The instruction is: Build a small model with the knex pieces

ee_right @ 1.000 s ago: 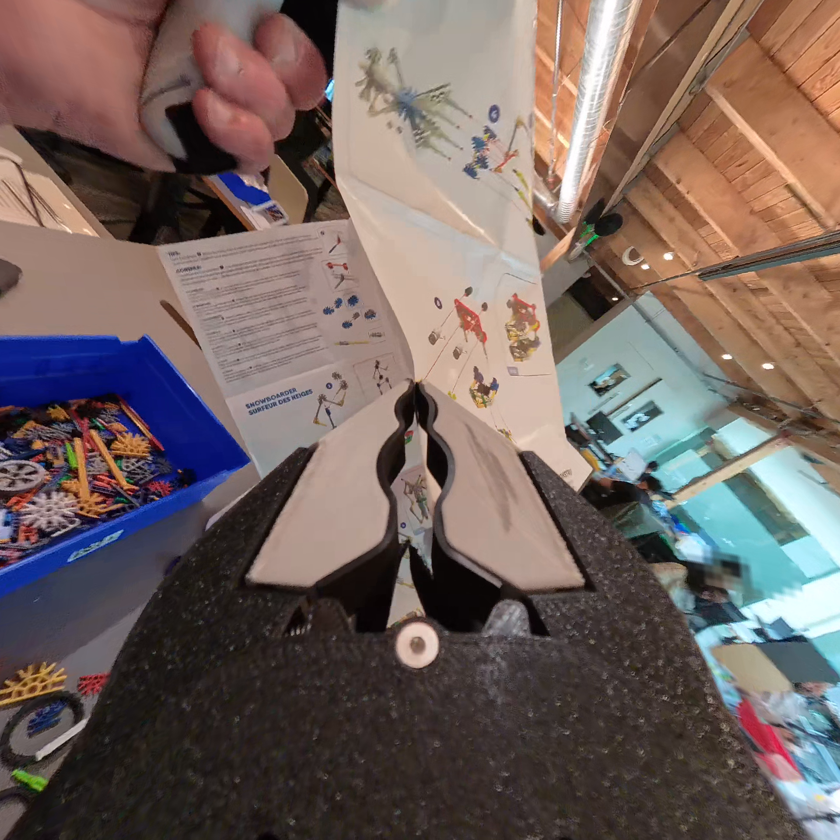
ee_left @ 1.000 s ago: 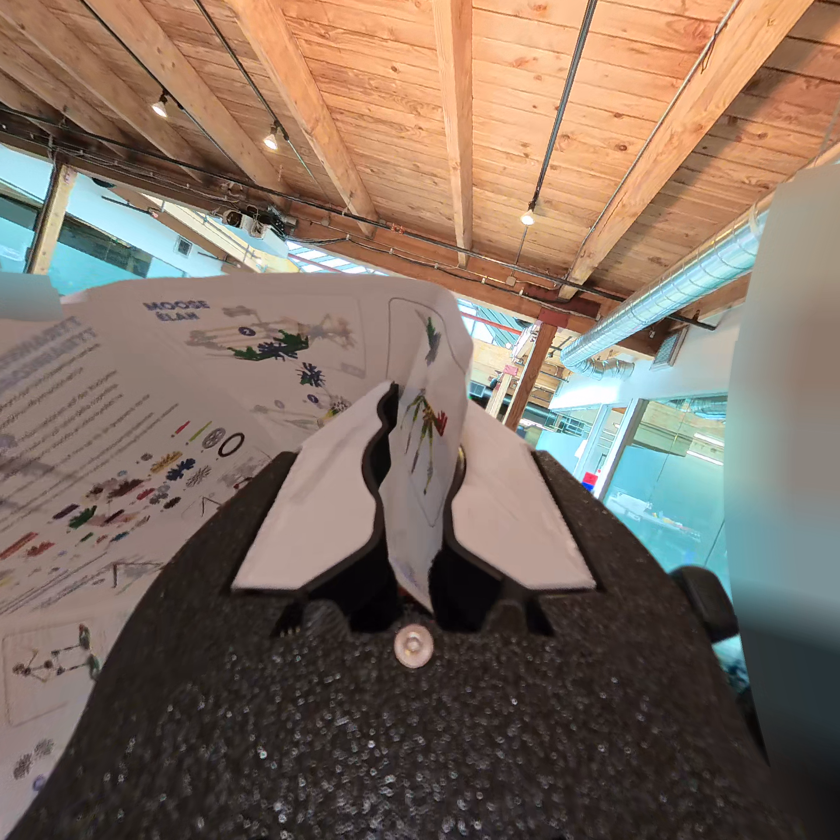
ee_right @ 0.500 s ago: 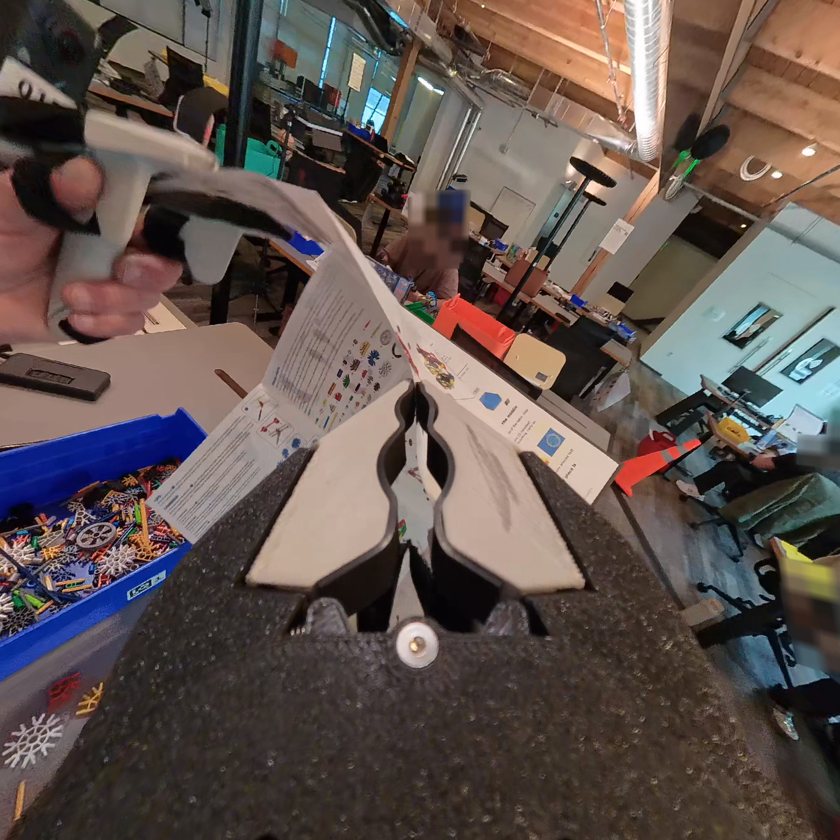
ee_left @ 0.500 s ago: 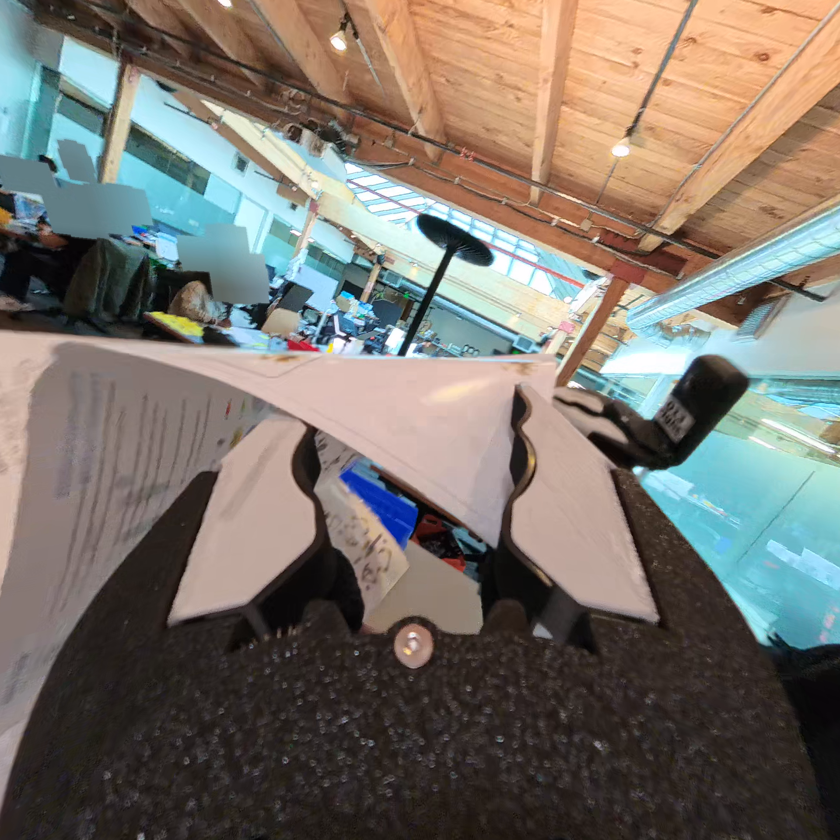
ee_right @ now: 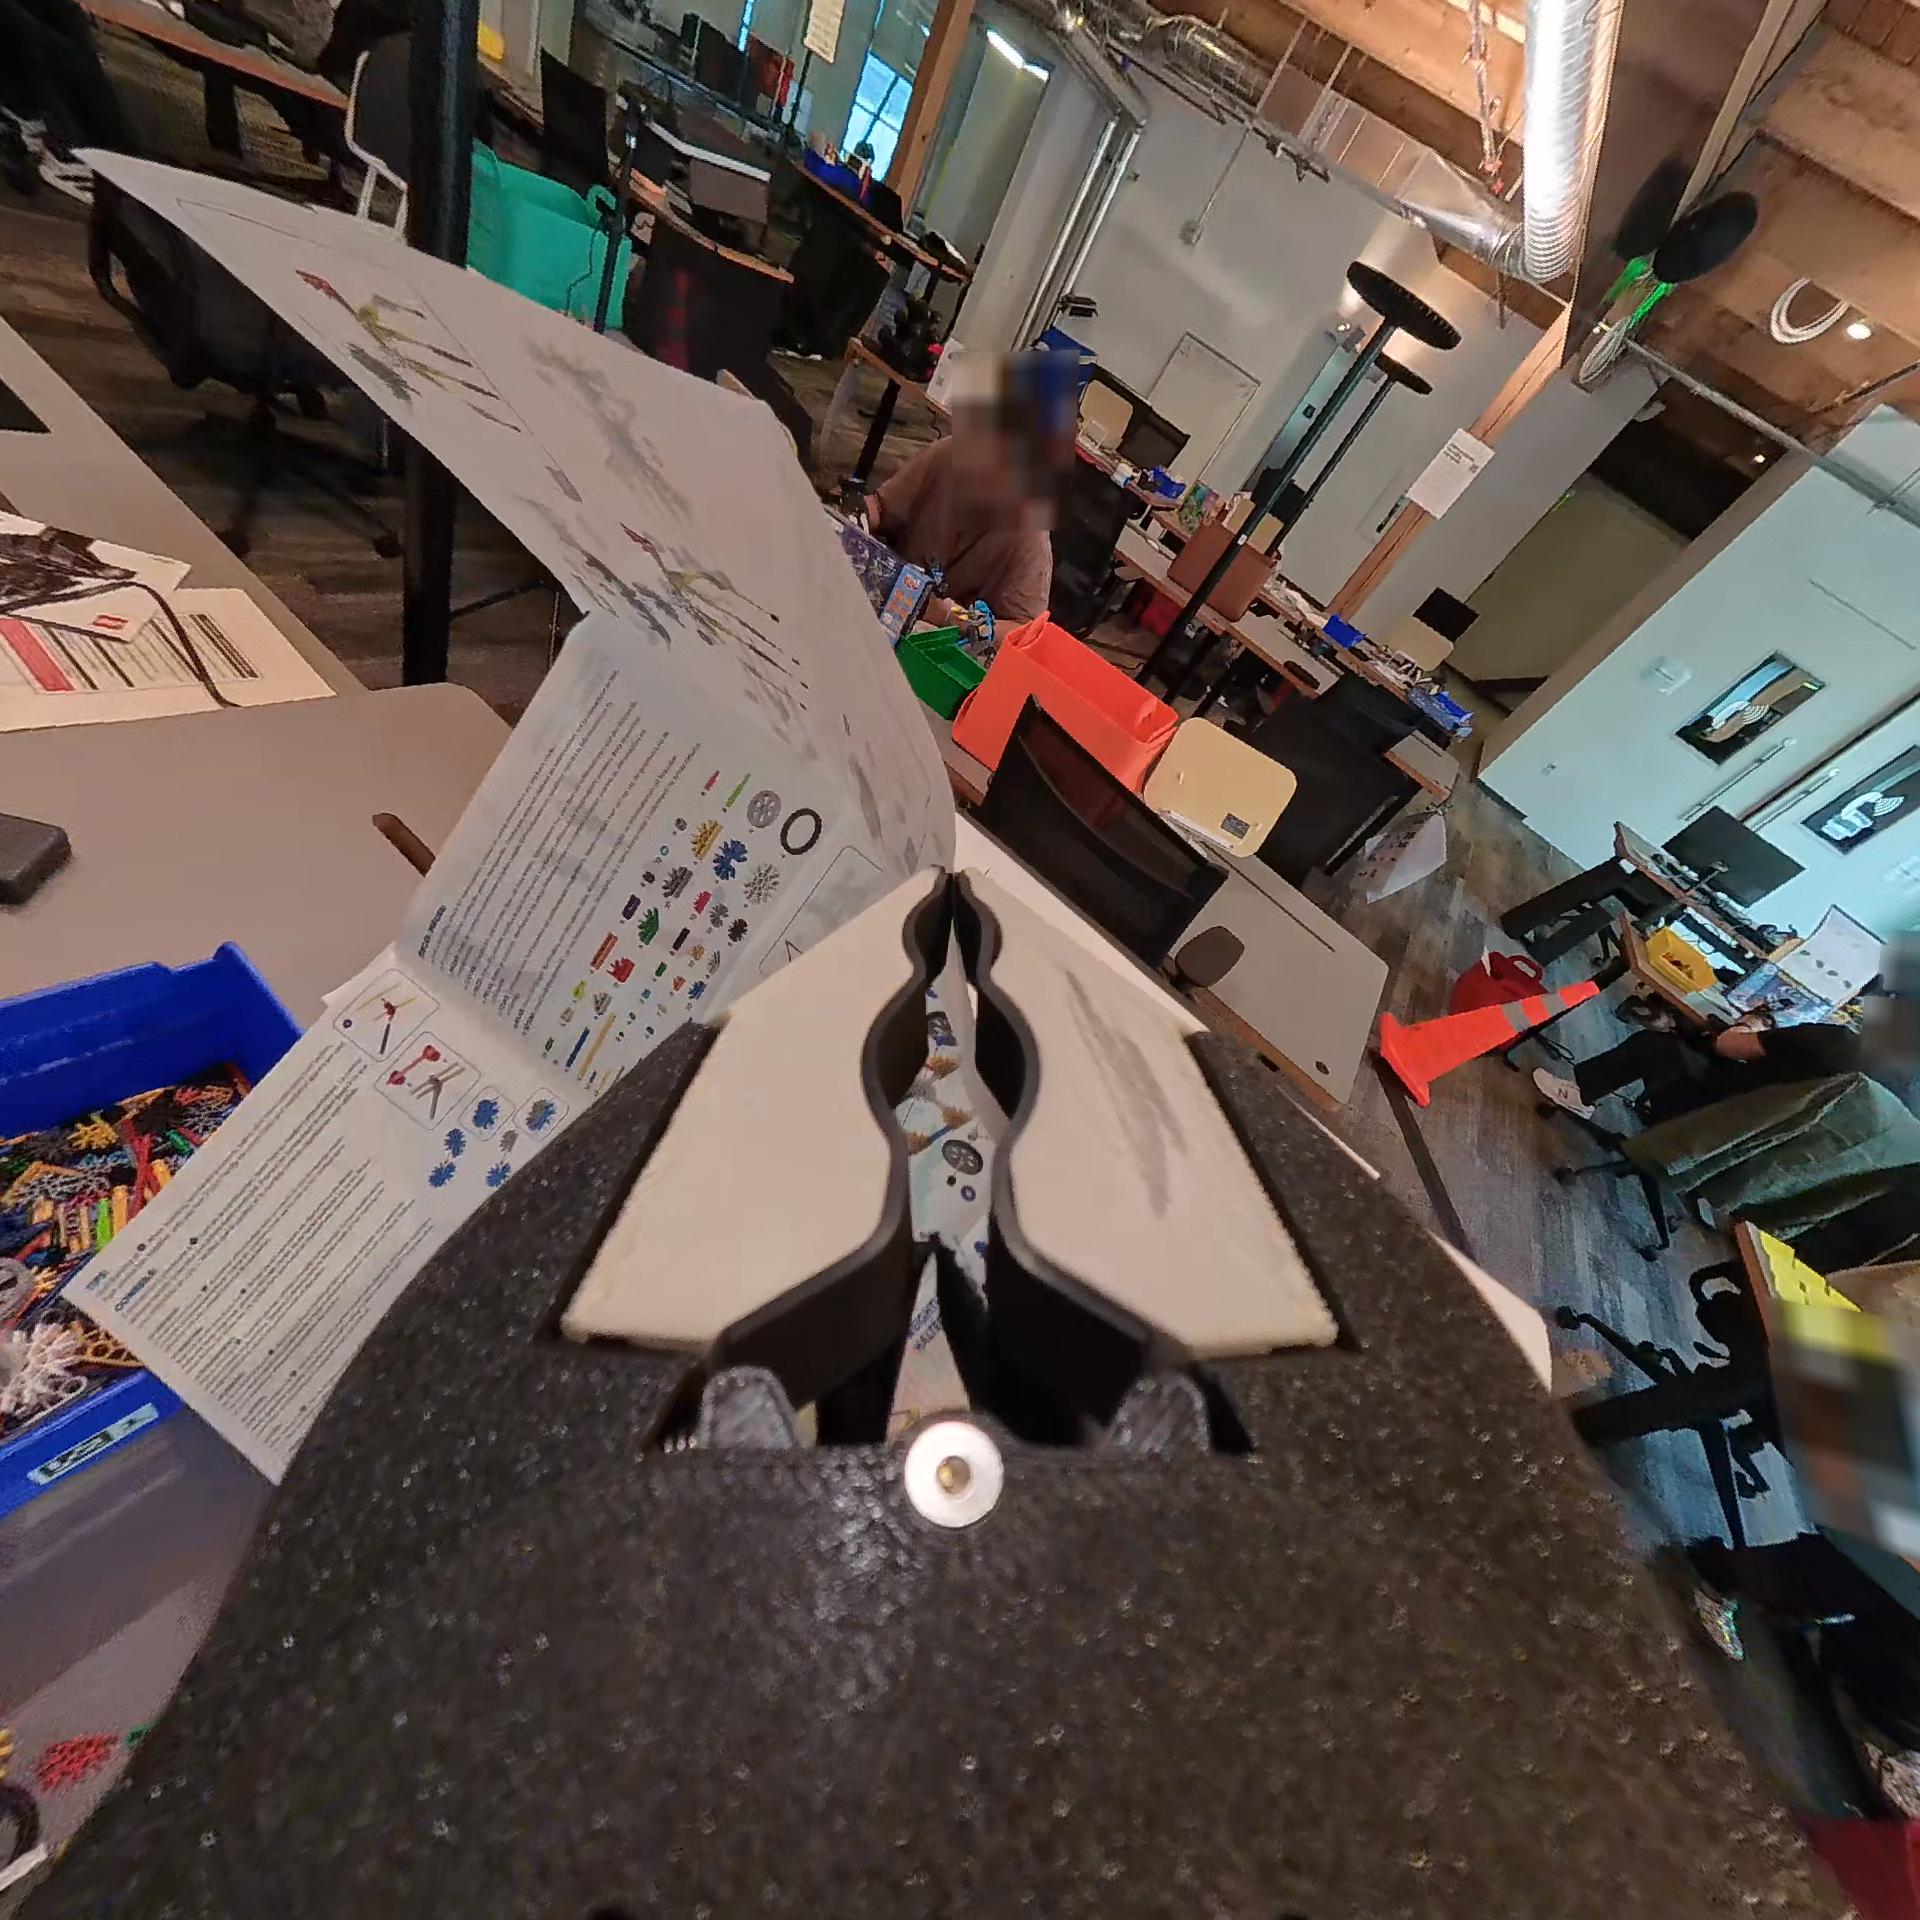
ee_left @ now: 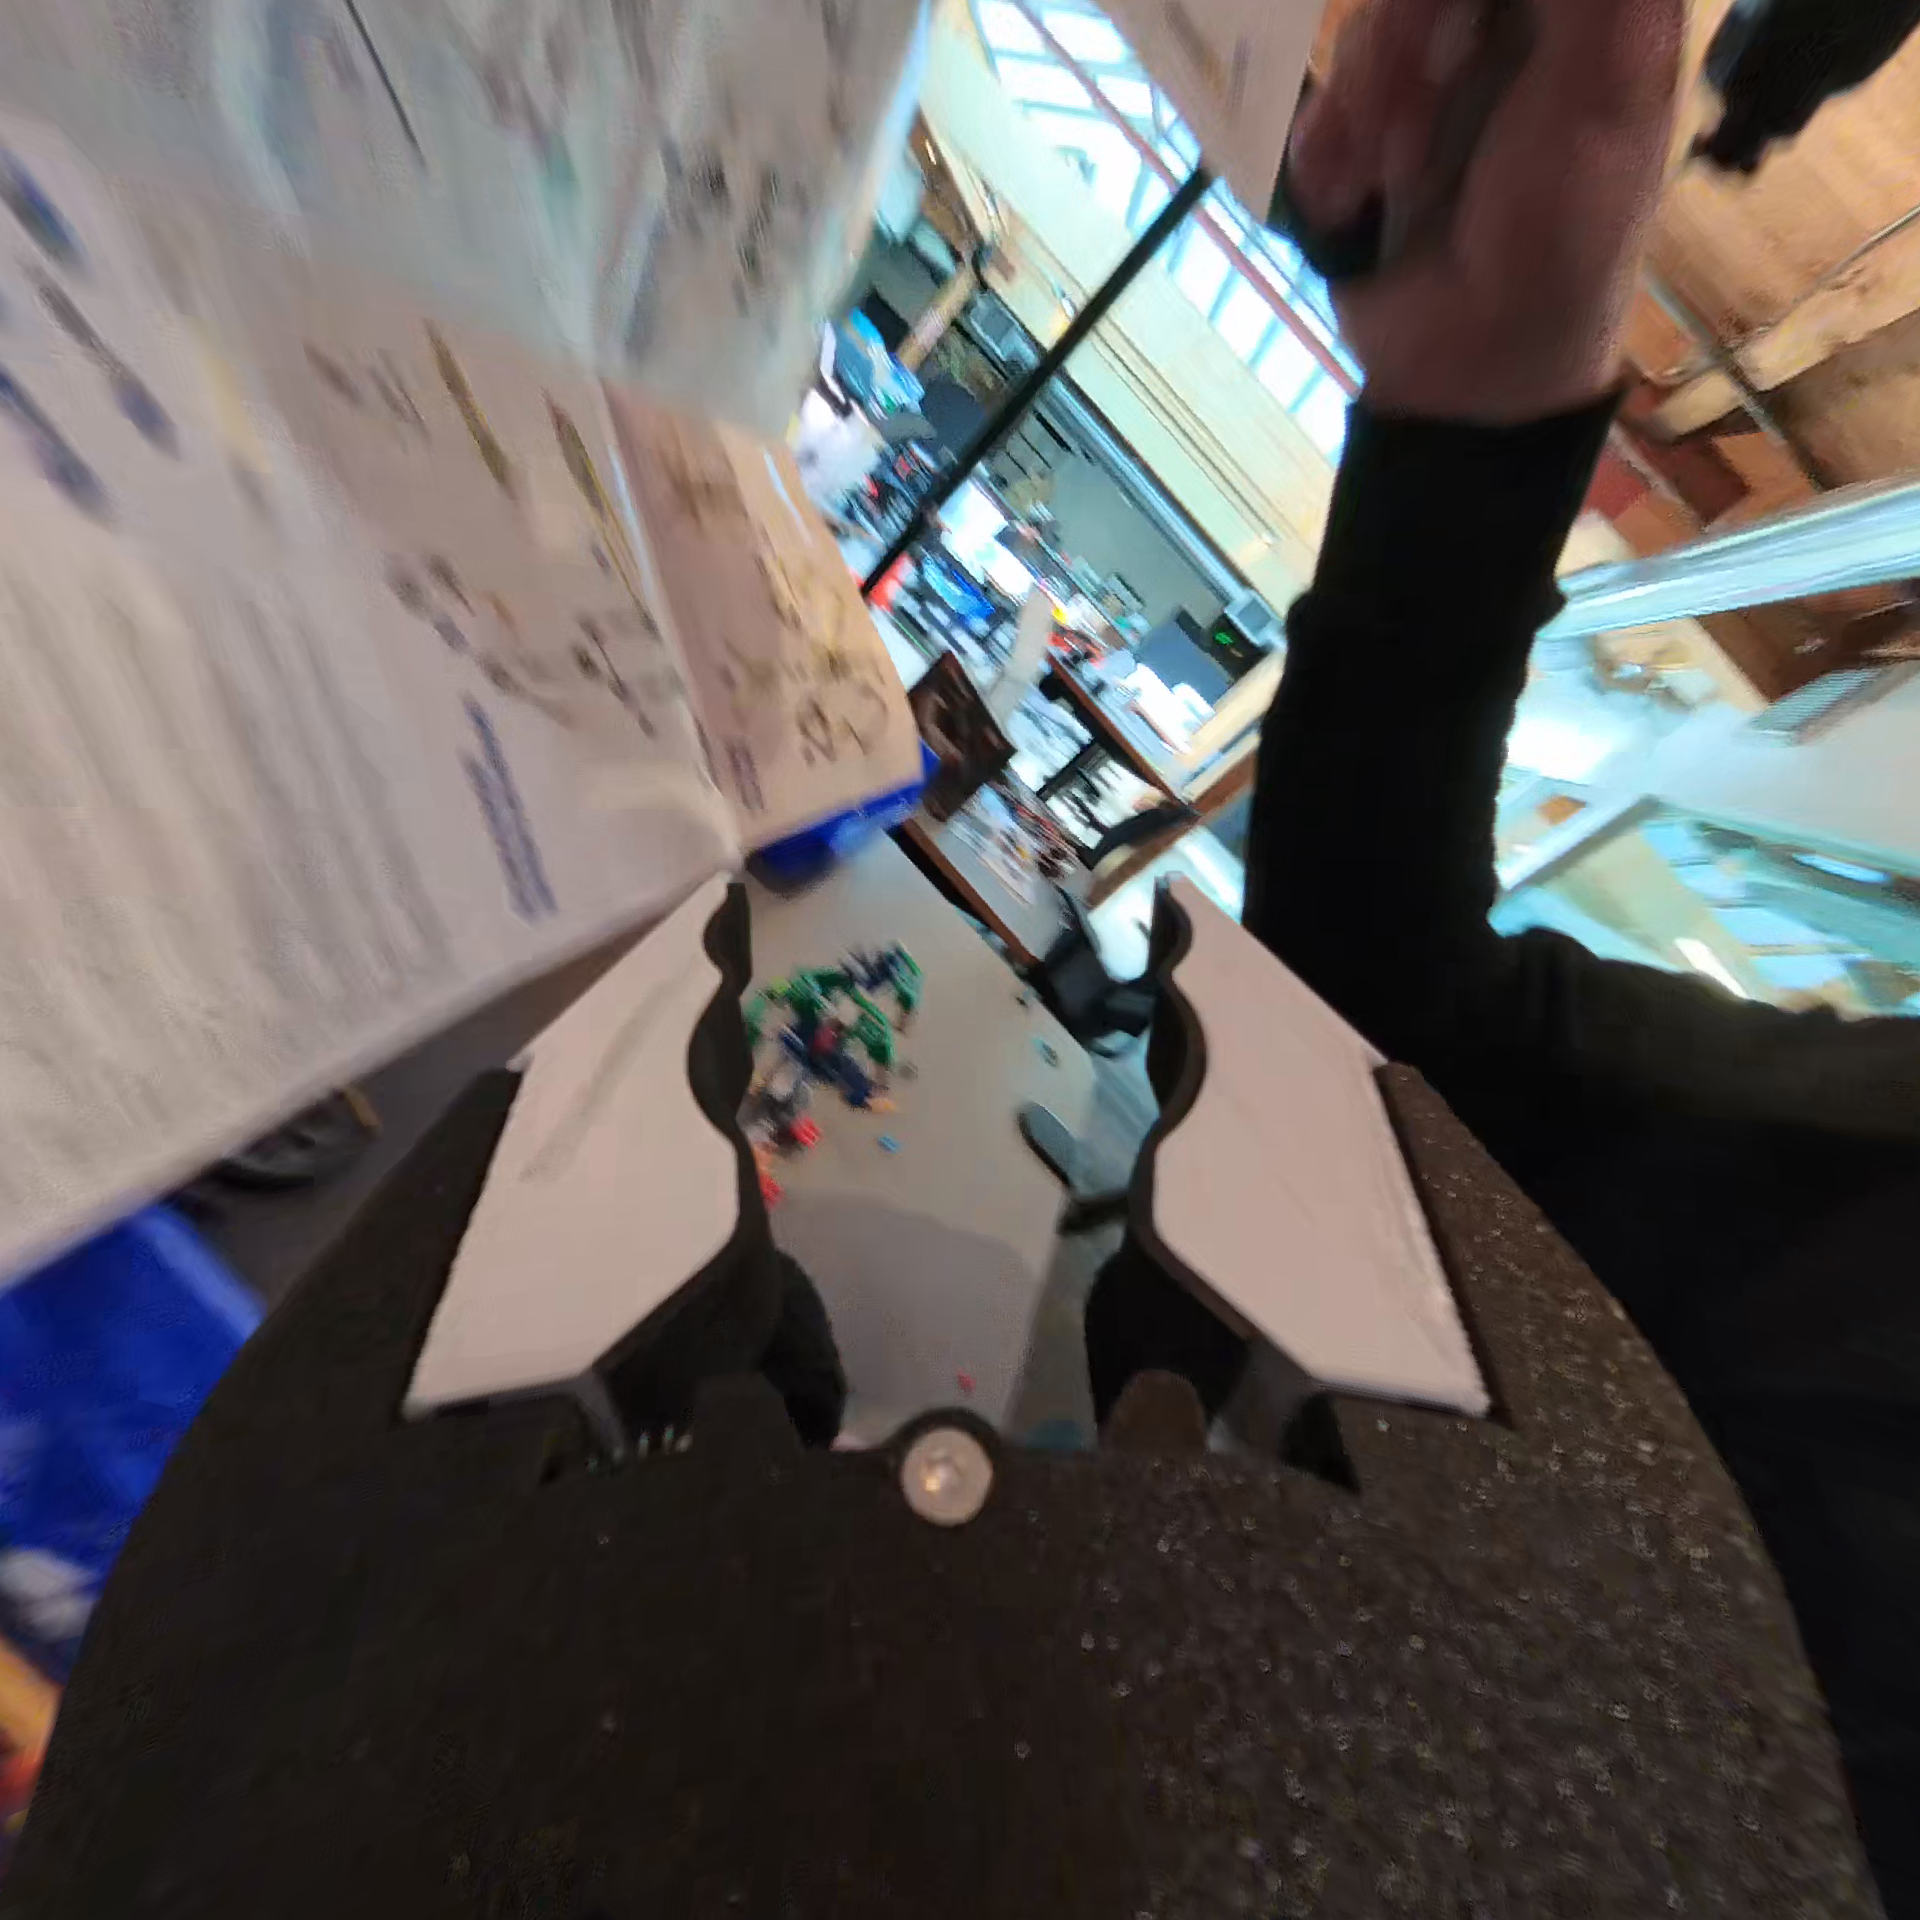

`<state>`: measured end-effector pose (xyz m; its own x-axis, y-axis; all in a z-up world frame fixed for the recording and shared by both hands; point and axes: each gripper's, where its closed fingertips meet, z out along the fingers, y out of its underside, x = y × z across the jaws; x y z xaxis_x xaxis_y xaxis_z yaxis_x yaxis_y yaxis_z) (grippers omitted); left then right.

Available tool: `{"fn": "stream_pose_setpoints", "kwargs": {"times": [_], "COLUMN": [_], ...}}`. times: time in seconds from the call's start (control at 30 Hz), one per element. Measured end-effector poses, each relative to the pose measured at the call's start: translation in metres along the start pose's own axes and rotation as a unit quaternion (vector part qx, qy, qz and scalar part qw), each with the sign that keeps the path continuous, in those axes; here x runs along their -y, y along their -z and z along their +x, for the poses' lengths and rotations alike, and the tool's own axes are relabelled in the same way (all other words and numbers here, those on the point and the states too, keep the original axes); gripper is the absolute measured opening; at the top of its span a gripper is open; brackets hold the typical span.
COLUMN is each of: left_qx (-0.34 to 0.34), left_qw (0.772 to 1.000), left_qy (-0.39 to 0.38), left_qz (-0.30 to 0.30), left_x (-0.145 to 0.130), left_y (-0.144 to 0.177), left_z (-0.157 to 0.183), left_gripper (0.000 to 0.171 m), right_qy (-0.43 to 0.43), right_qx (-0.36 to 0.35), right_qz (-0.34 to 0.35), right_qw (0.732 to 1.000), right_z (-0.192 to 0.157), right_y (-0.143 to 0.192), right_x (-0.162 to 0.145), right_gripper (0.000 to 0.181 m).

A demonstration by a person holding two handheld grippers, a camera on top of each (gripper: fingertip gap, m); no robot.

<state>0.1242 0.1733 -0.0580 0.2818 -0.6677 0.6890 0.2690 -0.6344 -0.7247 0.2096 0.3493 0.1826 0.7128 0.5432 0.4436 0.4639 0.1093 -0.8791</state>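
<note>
The right gripper (ee_right: 951,899) pinches a printed instruction sheet (ee_right: 665,790) above a blue bin (ee_right: 135,1013), while the left gripper (ee_left: 948,909) gapes wide, empty.

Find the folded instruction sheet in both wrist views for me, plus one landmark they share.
Left wrist view: instruction sheet fills the upper left, blurred, outside the open left gripper.
Right wrist view: centre-left, pinched in the right gripper.
Shared landmark: blue bin.

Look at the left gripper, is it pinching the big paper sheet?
No, the left gripper is open with nothing between its fingers, and the paper sheet hangs off to its side.
</note>
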Motion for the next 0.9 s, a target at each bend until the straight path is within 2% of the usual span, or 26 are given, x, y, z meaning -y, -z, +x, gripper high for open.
{"fn": "stream_pose_setpoints", "kwargs": {"times": [0.07, 0.17, 0.33, 0.43, 0.7, 0.8, 0.9], "left_qx": [-0.025, -0.029, 0.023, 0.035, 0.062, 0.055, 0.028], "left_qw": [0.997, 0.99, 0.984, 0.979, 0.979, 0.979, 0.98], "left_qy": [0.064, 0.116, 0.166, 0.2, 0.193, 0.19, 0.183], "left_qz": [-0.042, -0.071, -0.057, -0.031, 0.033, 0.055, 0.07], "left_x": [-0.044, -0.079, -0.095, -0.09, -0.052, -0.039, -0.029], "left_y": [-0.025, -0.055, -0.089, -0.099, -0.111, -0.113, -0.115], "left_z": [0.0, -0.011, -0.059, -0.075, -0.108, -0.114, -0.11], "left_gripper": [0.076, 0.081, 0.091, 0.094, 0.092, 0.072, 0.036], "right_qy": [-0.006, -0.035, -0.073, -0.093, -0.208, -0.239, -0.25], "right_qx": [0.003, 0.014, 0.009, 0.007, 0.019, 0.027, 0.033], "right_qz": [-0.005, -0.005, -0.013, -0.022, -0.021, -0.014, -0.01], "right_qw": [1.0, 0.999, 0.997, 0.995, 0.978, 0.971, 0.968], "right_z": [0.008, 0.022, 0.059, 0.08, 0.133, 0.143, 0.149], "right_y": [-0.012, -0.024, -0.038, -0.044, -0.047, -0.044, -0.04], "right_x": [-0.002, -0.005, -0.019, -0.032, -0.081, -0.095, -0.102], "right_gripper": [0.0, 0.0, 0.0, 0.0, 0.0, 0.0, 0.0]}}
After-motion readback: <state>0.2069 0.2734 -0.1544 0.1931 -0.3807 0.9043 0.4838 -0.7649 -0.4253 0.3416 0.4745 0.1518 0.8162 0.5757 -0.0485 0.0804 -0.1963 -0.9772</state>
